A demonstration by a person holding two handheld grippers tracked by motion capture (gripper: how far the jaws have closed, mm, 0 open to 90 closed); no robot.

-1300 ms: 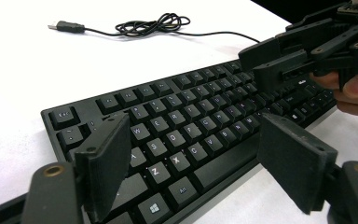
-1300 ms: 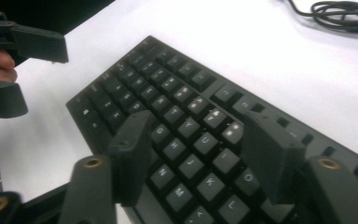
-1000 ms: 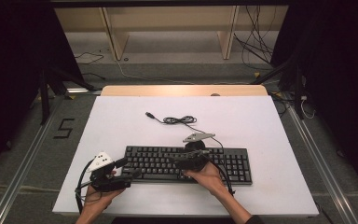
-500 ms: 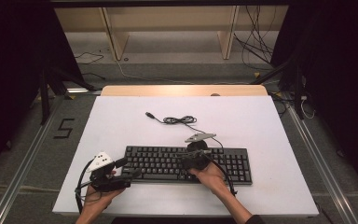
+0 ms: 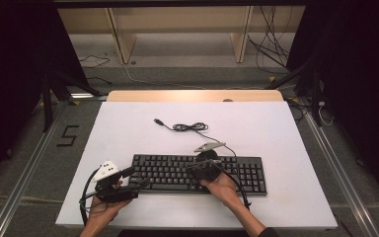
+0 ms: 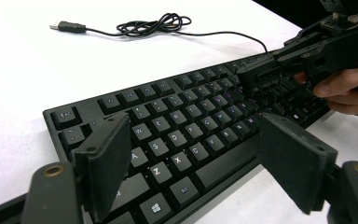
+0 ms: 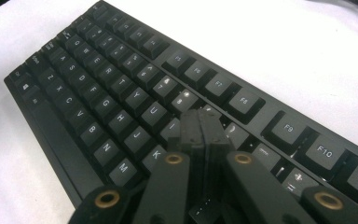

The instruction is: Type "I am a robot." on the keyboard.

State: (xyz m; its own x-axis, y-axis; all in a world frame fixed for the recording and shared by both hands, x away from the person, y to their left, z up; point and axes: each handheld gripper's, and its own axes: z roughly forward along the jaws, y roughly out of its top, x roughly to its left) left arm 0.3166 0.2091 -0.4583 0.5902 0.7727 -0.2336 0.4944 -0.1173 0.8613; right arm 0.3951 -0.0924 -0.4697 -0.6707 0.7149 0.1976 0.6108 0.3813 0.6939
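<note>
Nearest the person, at the front edge of the white table point(image 5: 286, 128), the left gripper point(image 5: 137, 178) lay low in the left hand point(image 5: 103, 207), just off the keyboard's left end. In the left gripper view its two black jaws stood wide apart, with the keyboard's front left corner between them but neither pad pressing on it; nothing was held. The keyboard point(image 5: 177, 170) itself, black and full-size, lay flat across the front half of the table, its long side running parallel to the near edge. Over its middle keys the right gripper point(image 5: 192, 167) pointed left, held by the right hand point(image 5: 224, 185), which rested at the keyboard's front edge. Its jaws had just been closing, and in the right gripper view they stood pressed together with nothing between them, their joined tips point(image 7: 200, 128) down among the keys near the I and K; whether the tips actually touched a key could not be told. The left gripper view showed the same gripper point(image 6: 254, 77) farther off, hovering low over the far keys. Beyond the keyboard, its thin black cable point(image 5: 190, 127) ran back from the rear edge to a loose coil near the middle of the table, ending in a USB plug point(image 5: 159, 121) that lay free to the left of the coil.
</note>
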